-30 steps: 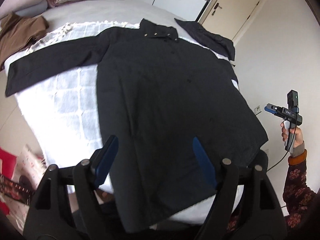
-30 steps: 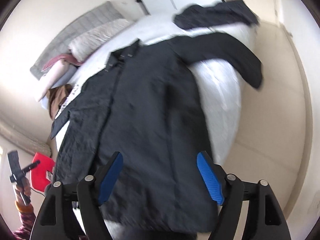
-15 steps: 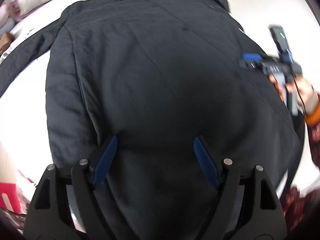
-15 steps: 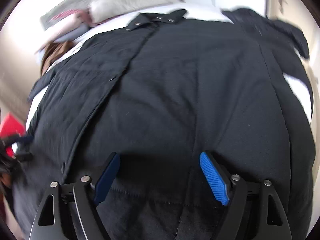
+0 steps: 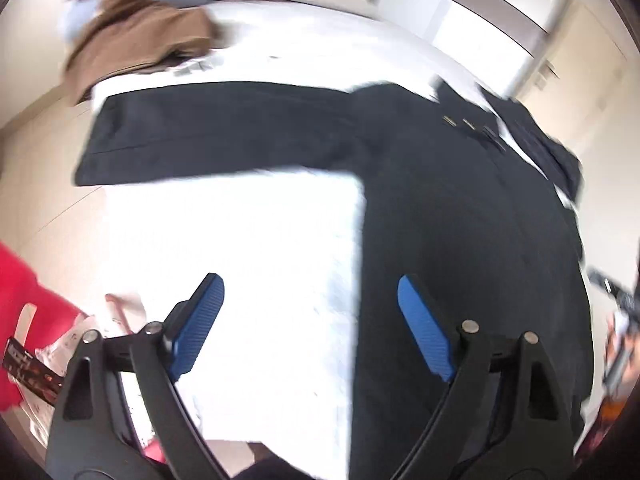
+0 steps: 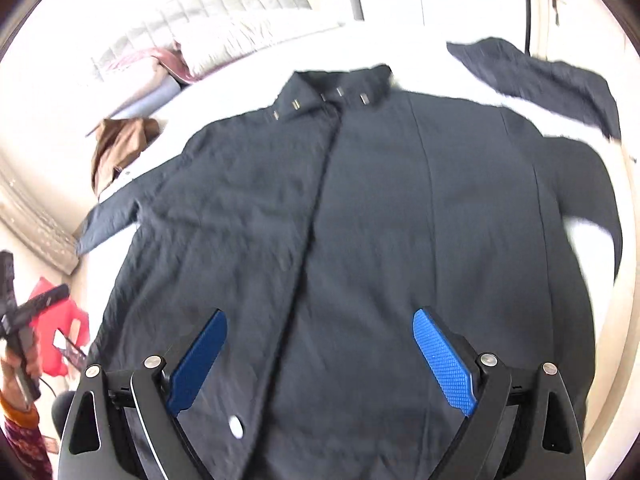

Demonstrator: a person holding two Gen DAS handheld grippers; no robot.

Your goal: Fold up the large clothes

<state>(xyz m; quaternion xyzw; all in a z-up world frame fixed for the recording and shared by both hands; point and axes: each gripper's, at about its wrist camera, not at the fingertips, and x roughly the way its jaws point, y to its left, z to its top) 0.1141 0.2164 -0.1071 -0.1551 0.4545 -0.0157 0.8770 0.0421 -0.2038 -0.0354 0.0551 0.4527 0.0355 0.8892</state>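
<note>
Two grippers hang wide open, holding nothing: the left gripper (image 5: pixel 310 324) is nearer the coat (image 6: pixel 360 240) sleeve (image 5: pixel 208 132), which stretches sideways; the right gripper (image 6: pixel 320 360) faces the collar.

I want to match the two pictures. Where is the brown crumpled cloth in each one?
Left wrist view: brown crumpled cloth at upper left, beyond the long black coat's outstretched sleeve.
Right wrist view: brown cloth at middle left, by the same sleeve.
Shared landmark: the coat's metal-snapped collar.
</note>
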